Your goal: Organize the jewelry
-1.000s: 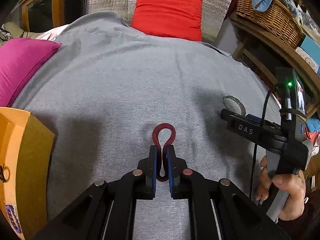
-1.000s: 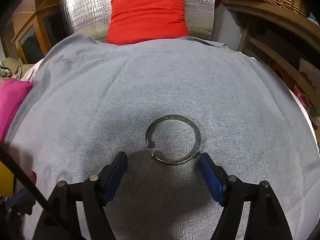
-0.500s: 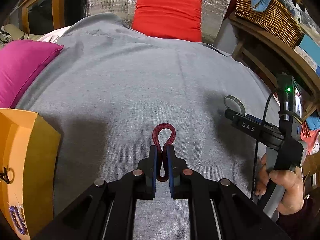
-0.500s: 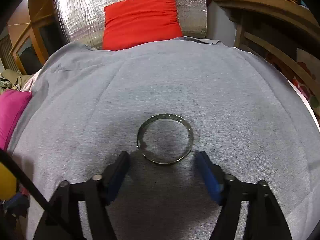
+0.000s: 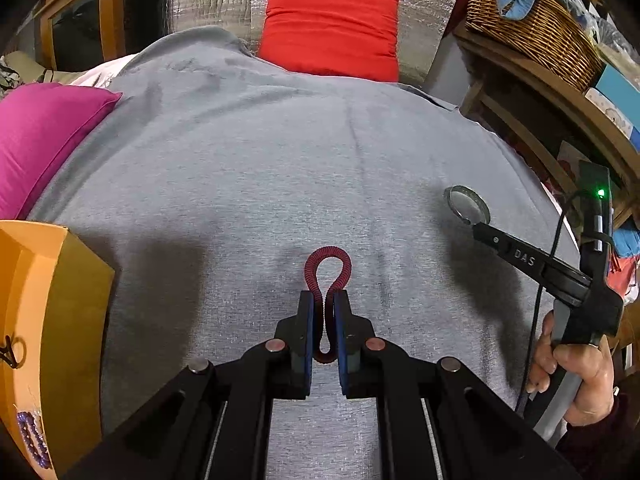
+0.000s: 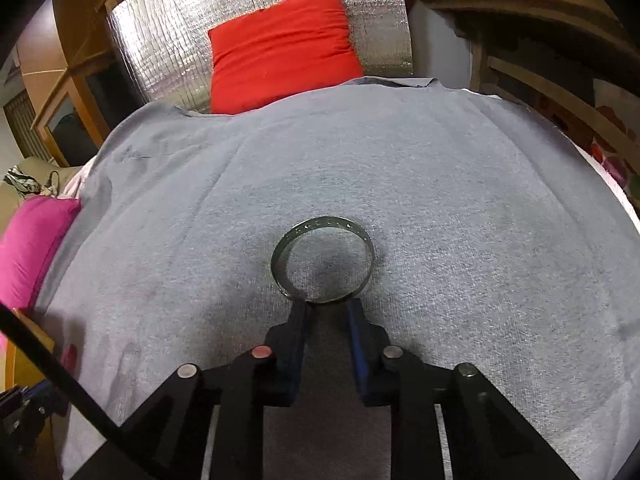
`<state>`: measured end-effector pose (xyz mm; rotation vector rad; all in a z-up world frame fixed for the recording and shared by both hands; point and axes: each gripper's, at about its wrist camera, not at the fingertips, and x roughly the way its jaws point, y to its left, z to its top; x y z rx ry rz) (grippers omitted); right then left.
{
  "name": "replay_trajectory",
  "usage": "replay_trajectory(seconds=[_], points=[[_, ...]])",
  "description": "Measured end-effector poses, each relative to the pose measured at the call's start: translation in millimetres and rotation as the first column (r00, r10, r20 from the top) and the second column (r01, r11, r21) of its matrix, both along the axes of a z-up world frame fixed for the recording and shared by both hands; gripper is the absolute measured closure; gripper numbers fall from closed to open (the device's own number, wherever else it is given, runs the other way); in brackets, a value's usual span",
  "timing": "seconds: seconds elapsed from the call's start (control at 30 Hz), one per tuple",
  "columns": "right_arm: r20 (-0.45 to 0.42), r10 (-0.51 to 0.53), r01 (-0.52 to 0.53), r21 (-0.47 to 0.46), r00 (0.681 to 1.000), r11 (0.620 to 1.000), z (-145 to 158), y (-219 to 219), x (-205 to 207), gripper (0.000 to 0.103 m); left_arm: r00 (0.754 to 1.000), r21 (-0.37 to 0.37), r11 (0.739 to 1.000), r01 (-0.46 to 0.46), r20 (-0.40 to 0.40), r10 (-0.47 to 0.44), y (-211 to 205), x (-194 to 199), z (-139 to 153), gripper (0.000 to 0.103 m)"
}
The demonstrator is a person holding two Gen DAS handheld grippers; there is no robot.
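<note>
Left gripper [image 5: 324,300]: fingers [image 5: 305,332] pinched nearly together on a dark red corded bracelet [image 5: 327,276], squeezed into a narrow waist between the blue pads, with a rounded loop standing out past the tips and a small bend showing behind them. Held over the grey cloth [image 5: 248,184].

Right gripper [image 6: 328,307]: fingers [image 6: 362,344] set a narrow gap apart, tips at the near rim of a silver bangle [image 6: 323,260]. Left tip touching or overlapping the rim; right tip just beside it. Firm hold on the bangle: cannot tell. Bangle lying flat on the grey cloth [image 6: 460,240], open ring with a small break in its near-left side. In the left wrist view, same gripper [image 5: 478,228] reaching in from the right, tip at the bangle [image 5: 466,204], handle held in a hand [image 5: 576,376].

Orange box [image 5: 60,312]: at left edge of the cloth, open, containing a purple beaded piece [image 5: 34,440] near its lower corner and a small dark item [image 5: 12,352] higher up.

Surroundings: red cushion [image 5: 330,30] against a silver quilted panel [image 5: 216,0] at the far end; magenta cushion [image 5: 44,132] at left; wicker basket [image 5: 536,28] on a wooden shelf [image 5: 560,92] at right.
</note>
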<state>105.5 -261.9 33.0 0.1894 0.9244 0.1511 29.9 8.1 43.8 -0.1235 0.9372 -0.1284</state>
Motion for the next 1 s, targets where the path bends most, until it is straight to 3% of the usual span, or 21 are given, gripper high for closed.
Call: replay_trajectory(seconds=[0.23,0.3,0.37,0.4,0.5,0.63,0.9,1.0], points=[[-0.031,-0.01,0.012,0.052,0.999,0.999,0,-19,-6,0.086,1.0,0.002,1.0,0.008,-0.01,-0.007,-3,1,-2,0.093],[-0.03,-0.017,0.019,0.062,0.999,0.998,1,-21,-6,0.072,1.0,0.003,1.0,0.011,-0.009,-0.011,-5,1,-2,0.093],[-0.029,-0.041,0.043,0.07,0.999,0.997,2,-21,-6,0.019,1.0,0.002,1.0,0.014,-0.011,-0.014,-6,1,-3,0.093],[-0.013,-0.058,0.058,0.078,0.998,0.995,4,-21,-6,0.016,1.0,0.002,1.0,0.016,-0.014,-0.016,-6,2,-3,0.093],[0.011,-0.041,0.04,0.084,0.999,0.996,5,-13,-4,0.016,1.0,0.008,1.0,0.02,-0.019,-0.019,-7,4,-5,0.093],[0.033,-0.019,0.019,0.001,0.999,1.0,4,5,2,0.016,0.999,0.022,0.999,0.023,-0.034,-0.023,-7,3,-9,0.093],[-0.003,0.003,-0.004,-0.109,1.0,0.994,-5,31,19,0.019,0.998,0.004,0.999,0.047,-0.041,-0.047,-17,3,-12,0.093],[0.0,-0.011,0.011,-0.099,1.0,0.995,-6,28,19,0.04,0.997,0.004,0.998,0.07,-0.04,-0.069,-22,2,-12,0.093]])
